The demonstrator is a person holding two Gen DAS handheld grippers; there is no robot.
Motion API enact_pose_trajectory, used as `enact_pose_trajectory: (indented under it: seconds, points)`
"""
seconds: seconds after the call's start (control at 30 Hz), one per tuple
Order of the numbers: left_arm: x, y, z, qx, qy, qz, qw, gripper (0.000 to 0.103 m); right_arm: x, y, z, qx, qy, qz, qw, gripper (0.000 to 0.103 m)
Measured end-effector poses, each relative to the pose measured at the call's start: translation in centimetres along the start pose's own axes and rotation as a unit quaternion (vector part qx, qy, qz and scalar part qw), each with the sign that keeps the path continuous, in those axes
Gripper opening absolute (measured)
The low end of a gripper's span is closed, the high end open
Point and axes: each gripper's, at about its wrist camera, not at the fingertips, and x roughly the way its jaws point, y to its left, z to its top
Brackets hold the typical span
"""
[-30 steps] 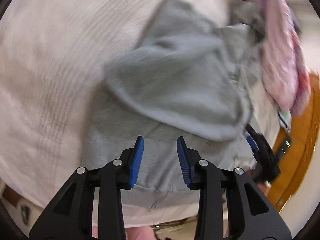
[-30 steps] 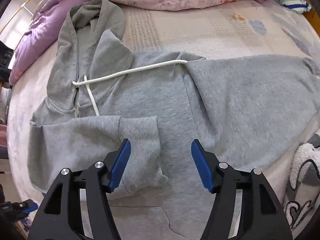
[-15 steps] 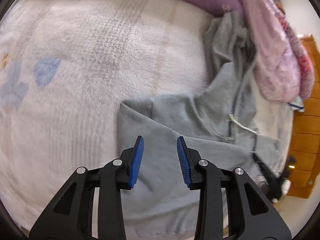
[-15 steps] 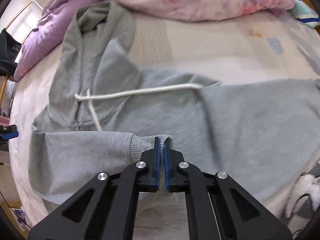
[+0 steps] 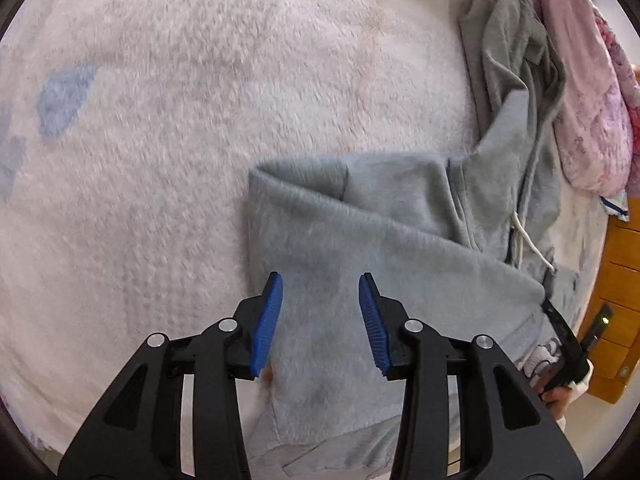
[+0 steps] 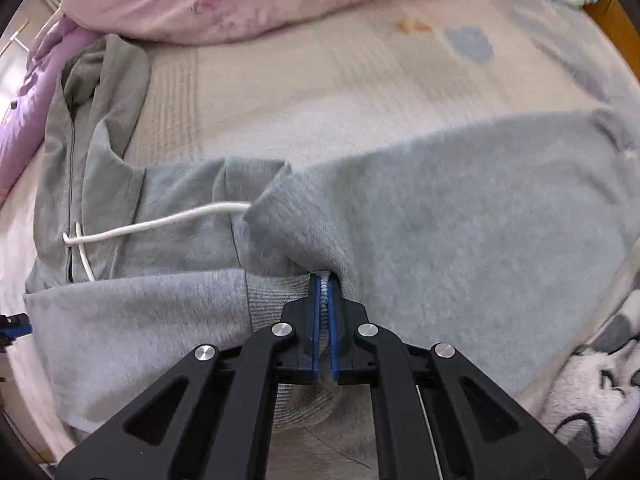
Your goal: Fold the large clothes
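Note:
A grey zip hoodie (image 6: 460, 208) lies spread on the bed, its hood (image 6: 100, 80) toward the pillows and a white drawstring (image 6: 160, 224) across the chest. My right gripper (image 6: 325, 280) is shut on the ribbed sleeve cuff (image 6: 276, 292), and the cloth beside it puckers up into a ridge. In the left wrist view the hoodie (image 5: 380, 220) shows its folded shoulder edge. My left gripper (image 5: 320, 280) hovers over that side pointing steeply down. Its jaws are opening, apart from the cloth, with nothing pinched between them.
The fuzzy white bedspread (image 5: 180, 120) stretches wide on the left. A pink floral quilt (image 6: 240, 0) and purple bedding (image 6: 20, 120) line the head end. A wooden cabinet (image 5: 616, 300) stands past the bed's edge. A black-and-white plush cloth (image 6: 592, 392) lies at the lower right.
My right gripper went from wide open to shut on the sleeve cuff and dragged it across the hoodie. The left gripper swept over the bed and settled lower above the hoodie's folded edge.

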Motion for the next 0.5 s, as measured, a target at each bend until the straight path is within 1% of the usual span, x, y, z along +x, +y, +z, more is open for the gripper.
enact_pose_trajectory:
  seconds: [0.07,0.1,0.13,0.17,0.2,0.23,0.27,0.3,0.33,0.37,0.4,0.43,0.47,0.5]
  points:
    - [-0.1,-0.1,-1.3,0.006,0.004,-0.005,1.0,0.041,0.3,1.4,0.3,-0.042,0.01,-0.026,0.999,0.008]
    - [-0.2,-0.2,-2.0,0.006,0.006,-0.012,0.9999,0.041,0.1,1.7,0.4,-0.042,0.012,-0.024,0.999,0.009]
    - [-0.6,-0.3,-3.2,0.005,0.007,-0.029,0.9996,0.041,-0.5,1.7,0.5,-0.031,0.016,-0.004,0.999,0.014]
    - [-0.8,-0.4,-4.1,0.004,0.008,-0.042,0.9991,0.041,-1.0,1.7,0.4,-0.022,0.016,0.014,1.0,0.033]
    - [-1.0,-0.4,-5.2,0.004,0.012,-0.054,0.9984,0.047,-1.5,1.5,0.2,-0.012,0.014,0.024,1.0,0.043]
    - [-1.1,-0.4,-6.4,-0.001,0.021,-0.067,0.9976,0.051,-2.4,1.2,-0.2,0.0,0.008,0.031,0.999,0.057]
    - [-0.8,-0.3,-7.6,-0.01,0.032,-0.076,0.9965,0.051,-3.0,0.8,-0.5,0.008,0.004,0.037,0.999,0.061]
    - [-0.4,-0.2,-8.4,-0.018,0.042,-0.079,0.9958,0.051,-3.6,0.3,-0.8,0.022,-0.003,0.046,0.999,0.061]
    - [0.3,-0.1,-9.5,-0.026,0.052,-0.074,0.9956,0.051,-3.7,0.0,-1.1,0.035,-0.005,0.046,0.998,0.061]
    - [1.0,0.0,-10.5,-0.028,0.05,-0.052,0.997,0.051,-3.5,-0.1,-1.2,0.039,-0.001,0.043,0.998,0.061]
    - [1.6,0.3,-11.2,-0.028,0.047,-0.023,0.9983,0.042,-2.7,0.0,-1.4,0.037,0.007,0.032,0.999,0.06]
    - [2.2,0.8,-11.6,-0.031,0.046,0.003,0.9984,0.017,-2.3,-0.4,-2.0,0.035,0.011,0.021,0.999,0.043]
    - [2.8,1.5,-12.0,-0.039,0.049,0.028,0.9977,0.006,-1.2,-0.1,-2.0,0.039,0.017,0.026,0.999,0.02]
    - [3.3,2.7,-12.5,-0.062,0.046,0.03,0.9966,0.001,-0.9,0.2,-2.0,0.05,0.019,0.038,0.998,0.02]
